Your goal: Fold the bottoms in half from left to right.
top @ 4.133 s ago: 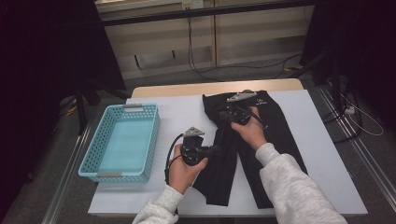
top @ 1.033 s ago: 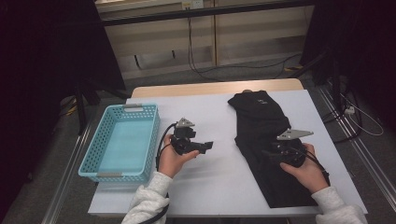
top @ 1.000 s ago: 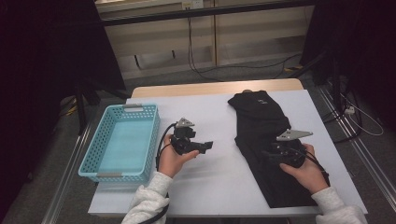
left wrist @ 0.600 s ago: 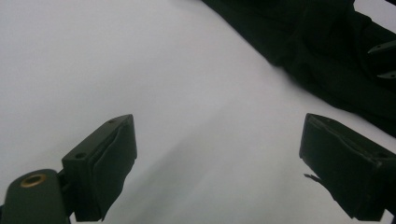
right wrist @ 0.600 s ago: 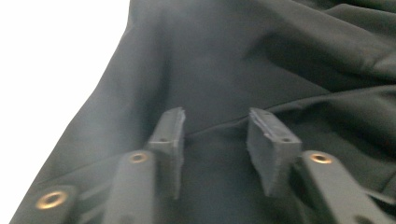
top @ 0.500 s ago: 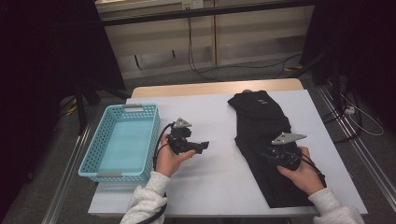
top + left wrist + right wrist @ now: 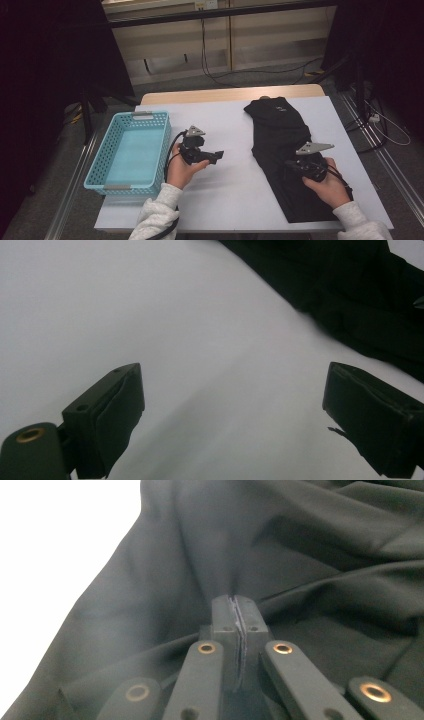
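Note:
Black trousers (image 7: 280, 130) lie lengthwise on the right half of the white table (image 7: 230, 190). My right gripper (image 7: 292, 167) rests on their near part. In the right gripper view its jaws (image 7: 235, 605) meet on a pinch of the black cloth (image 7: 310, 555), and creases run out from the tips. The jaws have just been closing on that fold. My left gripper (image 7: 217, 156) hovers over bare table to the left of the trousers. Its jaws (image 7: 232, 415) stand wide open with nothing between them, and the trousers (image 7: 360, 295) lie beyond them.
A light blue plastic basket (image 7: 161, 150) with nothing in it stands at the table's left edge, close to my left hand. Bare white tabletop lies between the basket and the trousers. Cables run along the floor behind the table.
Since the oldest frame the trousers lie farther right and stretched out. My left gripper has left them for bare table, and my right hand has come to their near end. Over the last second both hands stayed put.

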The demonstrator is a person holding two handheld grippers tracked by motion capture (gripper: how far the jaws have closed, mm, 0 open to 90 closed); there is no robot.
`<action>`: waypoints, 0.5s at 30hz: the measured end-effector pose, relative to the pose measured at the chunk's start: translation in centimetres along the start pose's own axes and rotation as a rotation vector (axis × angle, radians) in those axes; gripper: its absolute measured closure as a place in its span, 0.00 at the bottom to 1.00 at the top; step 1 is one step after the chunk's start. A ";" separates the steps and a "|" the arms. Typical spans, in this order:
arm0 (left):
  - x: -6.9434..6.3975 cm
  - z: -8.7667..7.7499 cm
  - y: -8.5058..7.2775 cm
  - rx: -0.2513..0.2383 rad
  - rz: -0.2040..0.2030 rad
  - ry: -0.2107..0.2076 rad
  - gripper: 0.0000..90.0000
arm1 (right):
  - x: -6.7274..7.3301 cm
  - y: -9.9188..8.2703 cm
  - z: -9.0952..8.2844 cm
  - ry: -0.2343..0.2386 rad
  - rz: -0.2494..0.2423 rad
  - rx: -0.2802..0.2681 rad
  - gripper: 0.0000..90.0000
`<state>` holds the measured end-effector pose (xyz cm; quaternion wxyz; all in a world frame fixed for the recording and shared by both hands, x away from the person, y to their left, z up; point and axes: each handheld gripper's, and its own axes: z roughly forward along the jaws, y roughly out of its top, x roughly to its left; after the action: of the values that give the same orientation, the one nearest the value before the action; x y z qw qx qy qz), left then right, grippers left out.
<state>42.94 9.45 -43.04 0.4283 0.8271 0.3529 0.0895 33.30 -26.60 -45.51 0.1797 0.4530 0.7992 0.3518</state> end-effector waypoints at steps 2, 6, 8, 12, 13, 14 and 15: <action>0.0 0.0 0.1 0.005 0.013 -0.002 0.11 | -0.3 0.0 -0.5 0.008 0.017 -0.011 0.99; 0.0 0.0 0.2 0.005 0.011 -0.001 0.11 | -0.8 -0.2 -1.5 0.018 0.055 -0.052 0.99; 0.1 0.1 0.2 0.007 0.012 -0.001 0.11 | -1.0 -0.4 -1.9 0.015 0.064 -0.064 0.99; 0.0 0.2 0.3 0.014 0.019 -0.007 0.11 | -1.3 -0.7 -2.2 0.015 0.072 -0.064 0.98; -0.1 0.3 0.3 0.010 0.013 -0.006 0.11 | -1.4 -0.8 -2.1 0.027 0.078 -0.068 0.96; -0.1 0.3 0.3 0.006 0.009 -0.006 0.11 | -1.4 -0.9 -2.1 0.025 0.086 -0.066 0.94; -0.1 0.3 0.3 0.013 0.014 -0.005 0.11 | -1.4 -1.0 -2.0 0.023 0.085 -0.065 0.92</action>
<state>43.15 9.05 -43.03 0.4230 0.8326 0.3465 0.0881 32.23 -28.91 -44.88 0.1700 0.4766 0.7693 0.3901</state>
